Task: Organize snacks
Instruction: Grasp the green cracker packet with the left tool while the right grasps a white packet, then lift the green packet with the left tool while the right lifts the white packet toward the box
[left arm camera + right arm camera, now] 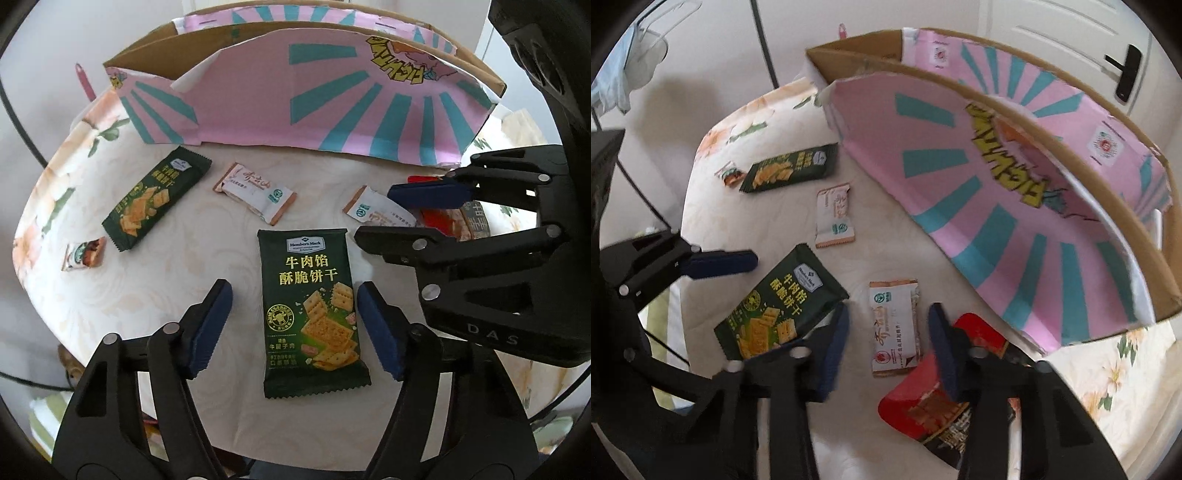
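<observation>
A dark green cracker pack (312, 314) lies flat between the open fingers of my left gripper (295, 325); it also shows in the right wrist view (779, 314). My right gripper (888, 339) is open around a small white snack pack (895, 326), which lies on the table, and that gripper shows in the left wrist view (388, 212). A second green pack (153, 197), another white pack (255, 192) and a tiny snack (85, 253) lie further left. A red pack (938, 391) lies under my right fingers.
A big pink and teal cardboard box (332, 96) stands open at the back of the round flowered table (92, 295); it shows in the right wrist view (1015, 206) too. The table edge curves close on the left.
</observation>
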The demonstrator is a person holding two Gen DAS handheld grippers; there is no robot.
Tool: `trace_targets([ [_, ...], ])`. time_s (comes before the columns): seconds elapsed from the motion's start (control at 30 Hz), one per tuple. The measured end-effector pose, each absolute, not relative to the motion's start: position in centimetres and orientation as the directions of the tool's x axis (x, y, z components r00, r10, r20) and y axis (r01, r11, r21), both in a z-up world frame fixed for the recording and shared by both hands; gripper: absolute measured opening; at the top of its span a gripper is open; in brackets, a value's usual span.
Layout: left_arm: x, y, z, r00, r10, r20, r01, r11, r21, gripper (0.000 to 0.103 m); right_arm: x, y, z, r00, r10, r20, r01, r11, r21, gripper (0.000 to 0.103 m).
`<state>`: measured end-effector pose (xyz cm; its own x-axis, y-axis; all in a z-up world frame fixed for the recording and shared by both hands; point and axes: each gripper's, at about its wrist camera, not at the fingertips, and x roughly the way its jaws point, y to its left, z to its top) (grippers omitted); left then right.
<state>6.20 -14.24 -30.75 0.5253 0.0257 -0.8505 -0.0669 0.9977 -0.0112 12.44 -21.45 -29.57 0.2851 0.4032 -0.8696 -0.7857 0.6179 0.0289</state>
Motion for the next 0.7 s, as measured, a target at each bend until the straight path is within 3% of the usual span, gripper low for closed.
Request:
trace_targets([
  [0.2, 6.0, -15.0, -30.4, 0.521, 0.011, -0.854, -0.036, 0.999, -0.008, 0.043, 12.0, -21.3, -29.9, 0.3, 0.39, -0.871, -0.801, 0.598, -0.007, 0.029],
  [0.33, 6.1, -14.8, -30.2, 0.518, 0.002, -0.855, -0.042, 0.999, -0.023, 0.042, 12.0, -21.2, -29.9, 0.305, 0.39, -0.869, -0.801, 0.598, -0.013, 0.023],
  [0.7, 6.3, -12.0, -29.4, 0.512, 0.001, -0.859, -0.096, 0.994, -0.056, 0.041, 12.1, -21.1, -29.3, 0.328, 0.386, -0.862, -0.78, 0.625, -0.017, 0.022],
])
